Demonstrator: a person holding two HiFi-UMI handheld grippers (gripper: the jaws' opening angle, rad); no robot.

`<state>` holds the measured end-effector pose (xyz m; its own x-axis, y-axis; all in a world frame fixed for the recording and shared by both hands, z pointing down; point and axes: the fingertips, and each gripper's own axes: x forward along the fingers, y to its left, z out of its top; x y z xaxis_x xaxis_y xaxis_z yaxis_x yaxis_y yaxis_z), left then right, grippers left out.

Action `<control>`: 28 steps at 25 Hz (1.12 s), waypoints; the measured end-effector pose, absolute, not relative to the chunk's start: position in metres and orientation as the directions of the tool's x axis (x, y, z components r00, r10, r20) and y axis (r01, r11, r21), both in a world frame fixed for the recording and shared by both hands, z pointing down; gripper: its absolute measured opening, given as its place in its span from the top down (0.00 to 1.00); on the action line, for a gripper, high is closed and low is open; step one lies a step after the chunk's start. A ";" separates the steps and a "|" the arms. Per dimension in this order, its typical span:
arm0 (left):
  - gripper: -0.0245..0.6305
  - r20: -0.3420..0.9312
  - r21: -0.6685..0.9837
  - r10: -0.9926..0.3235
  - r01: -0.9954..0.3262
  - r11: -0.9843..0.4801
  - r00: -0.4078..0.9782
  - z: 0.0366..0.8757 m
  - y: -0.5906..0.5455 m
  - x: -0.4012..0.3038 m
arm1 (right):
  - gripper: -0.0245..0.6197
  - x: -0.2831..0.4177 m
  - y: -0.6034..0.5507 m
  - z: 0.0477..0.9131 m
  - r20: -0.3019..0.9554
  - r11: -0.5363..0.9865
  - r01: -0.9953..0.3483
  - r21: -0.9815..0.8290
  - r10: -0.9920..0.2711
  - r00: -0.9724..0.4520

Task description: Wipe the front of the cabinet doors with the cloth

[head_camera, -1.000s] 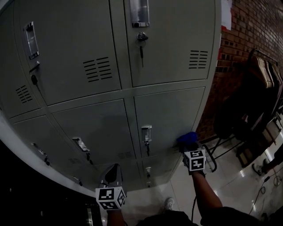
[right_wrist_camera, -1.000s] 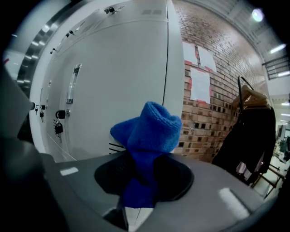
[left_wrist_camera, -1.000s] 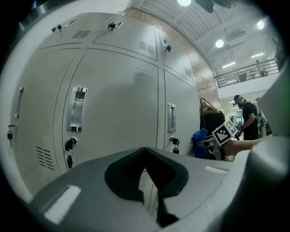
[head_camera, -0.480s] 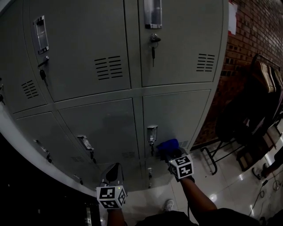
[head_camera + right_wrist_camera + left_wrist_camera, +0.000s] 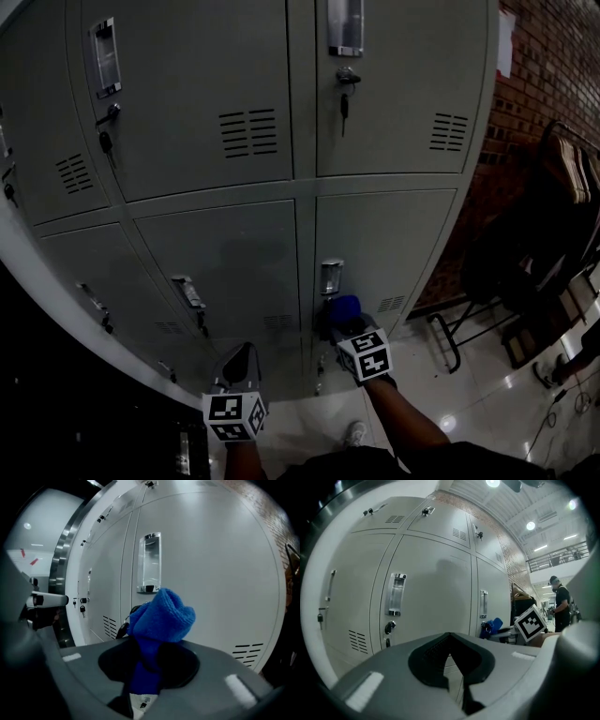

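A blue cloth (image 5: 161,616) bunches out of my right gripper (image 5: 343,317), which is shut on it. The cloth (image 5: 343,307) sits against the lower right cabinet door (image 5: 394,244), just under its metal handle (image 5: 331,277) and next to the key. In the right gripper view the handle (image 5: 149,563) stands right behind the cloth. My left gripper (image 5: 238,367) hangs lower, in front of the lower middle door (image 5: 234,262), shut with nothing in it. Its view shows the doors (image 5: 436,597) and the cloth (image 5: 492,624) to the right.
Grey metal lockers fill the head view, with keys in the upper locks (image 5: 343,101). A brick wall (image 5: 544,66) stands at the right, with a chair and hanging clothes (image 5: 553,216) beside it. A glossy tiled floor (image 5: 469,394) lies below. A person (image 5: 560,606) stands far off.
My right gripper has carried the cloth leftward across the lower right door, from near its right edge to under the handle. The left gripper has stayed put.
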<state>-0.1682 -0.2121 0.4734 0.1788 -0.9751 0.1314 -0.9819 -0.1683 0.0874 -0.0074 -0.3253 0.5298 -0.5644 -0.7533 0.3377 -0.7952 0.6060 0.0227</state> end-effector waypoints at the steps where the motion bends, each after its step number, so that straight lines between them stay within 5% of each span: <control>1: 0.94 0.131 0.087 -0.975 -0.982 -0.167 0.177 0.473 -0.211 -0.168 | 0.79 -0.008 -0.325 0.530 0.339 0.611 -0.791 0.026 -0.750 -0.568; 14: 0.94 0.068 0.079 -0.972 -0.972 -0.219 0.225 0.449 -0.189 -0.145 | 0.78 0.069 -0.248 0.477 0.217 0.525 -0.847 0.081 -0.839 -0.499; 28: 0.94 0.080 0.052 -0.969 -0.972 -0.230 0.234 0.455 -0.163 -0.157 | 0.79 0.048 -0.199 0.445 0.128 0.528 -0.840 0.122 -0.848 -0.514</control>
